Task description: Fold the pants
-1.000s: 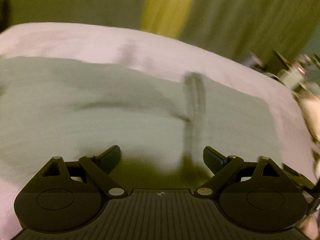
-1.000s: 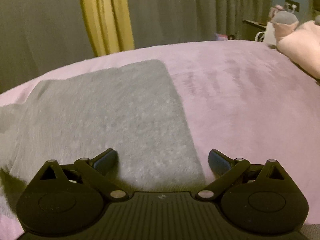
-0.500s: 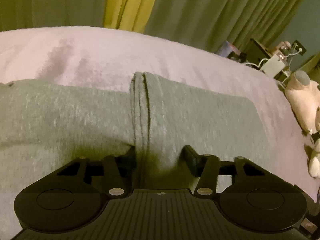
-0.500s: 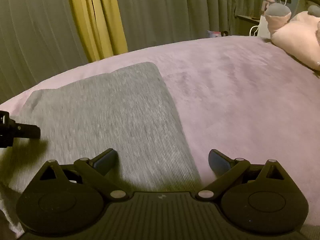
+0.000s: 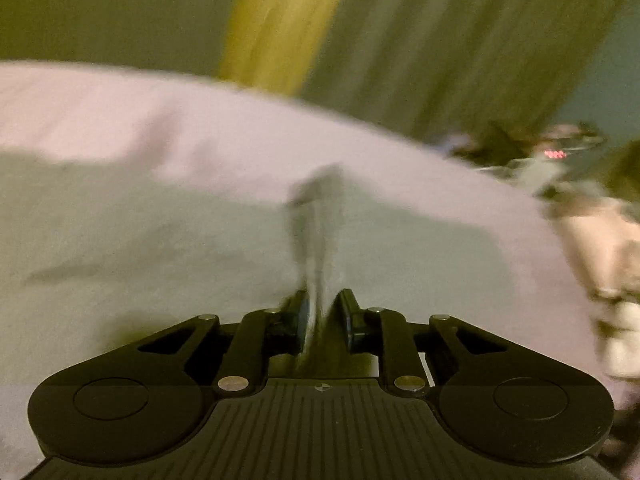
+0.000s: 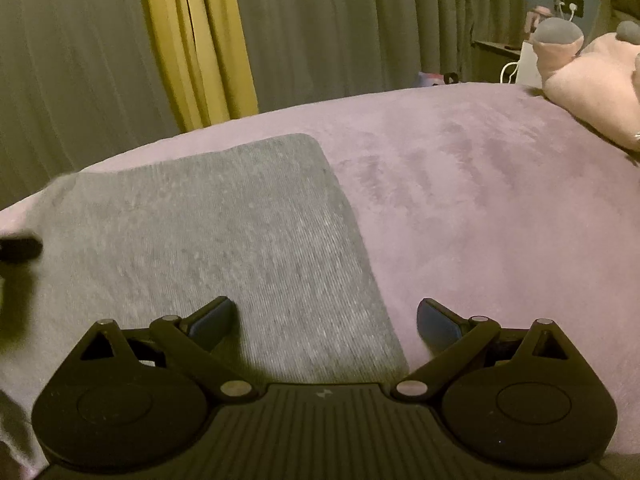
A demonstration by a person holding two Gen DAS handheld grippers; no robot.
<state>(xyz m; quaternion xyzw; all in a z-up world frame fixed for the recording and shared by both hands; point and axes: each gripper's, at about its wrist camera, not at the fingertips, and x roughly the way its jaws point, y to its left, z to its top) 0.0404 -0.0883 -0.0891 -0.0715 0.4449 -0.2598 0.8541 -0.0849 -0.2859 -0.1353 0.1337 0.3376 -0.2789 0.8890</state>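
Observation:
Grey pants (image 6: pixel 224 232) lie flat on a pink bed cover (image 6: pixel 480 200). In the left wrist view the pants (image 5: pixel 160 248) fill the middle, blurred by motion. My left gripper (image 5: pixel 322 312) is shut on a raised ridge of the grey fabric (image 5: pixel 316 216). My right gripper (image 6: pixel 324 316) is open and empty, low over the pants' right edge, its left finger over the fabric and its right finger over the cover. A dark part of the left gripper (image 6: pixel 20 248) shows at the left edge of the right wrist view.
A pink plush toy (image 6: pixel 592 80) lies on the bed's right side. Grey and yellow curtains (image 6: pixel 200 40) hang behind the bed. A side table with a charger and cables (image 6: pixel 516 56) stands at the far right.
My left gripper has closed from open to shut on a fold of the pants, and its view is moving. My right gripper stays open and has barely moved.

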